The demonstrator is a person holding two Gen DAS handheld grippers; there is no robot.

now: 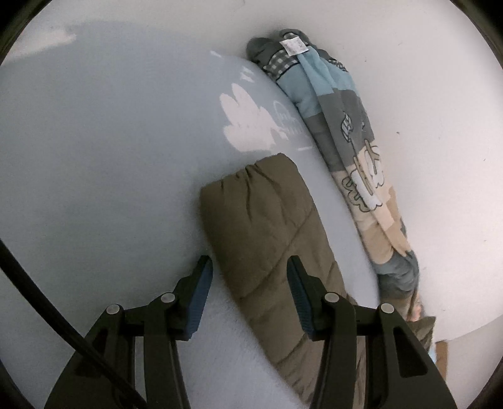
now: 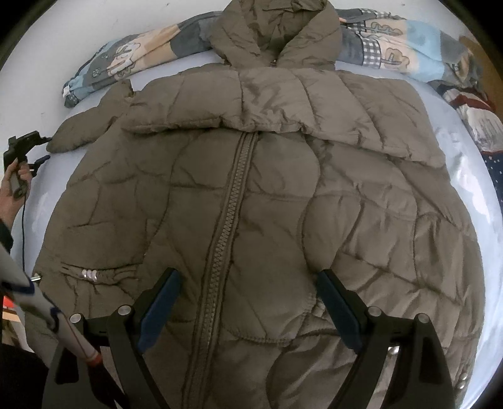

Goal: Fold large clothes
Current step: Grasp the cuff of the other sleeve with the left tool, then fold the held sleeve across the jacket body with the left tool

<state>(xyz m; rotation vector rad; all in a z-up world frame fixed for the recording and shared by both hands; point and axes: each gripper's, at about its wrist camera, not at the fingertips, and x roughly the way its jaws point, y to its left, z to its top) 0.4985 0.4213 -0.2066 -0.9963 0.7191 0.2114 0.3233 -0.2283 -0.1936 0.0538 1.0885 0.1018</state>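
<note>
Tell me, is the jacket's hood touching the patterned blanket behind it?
Touching. The right wrist view shows the hood lying across the rolled blanket, which emerges on both sides of it.

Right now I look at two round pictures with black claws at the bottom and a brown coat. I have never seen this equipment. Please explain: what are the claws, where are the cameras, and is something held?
No robot here: a person holds a two-finger gripper in each hand, each carrying a wide-angle camera.

The left gripper reaches around the jacket's sleeve, its pads apart, not pressing.

The right gripper hangs open above the brown puffer jacket, lying zipped on a pale blue sheet. A patterned blanket lies bunched behind. Nothing is held.
</note>
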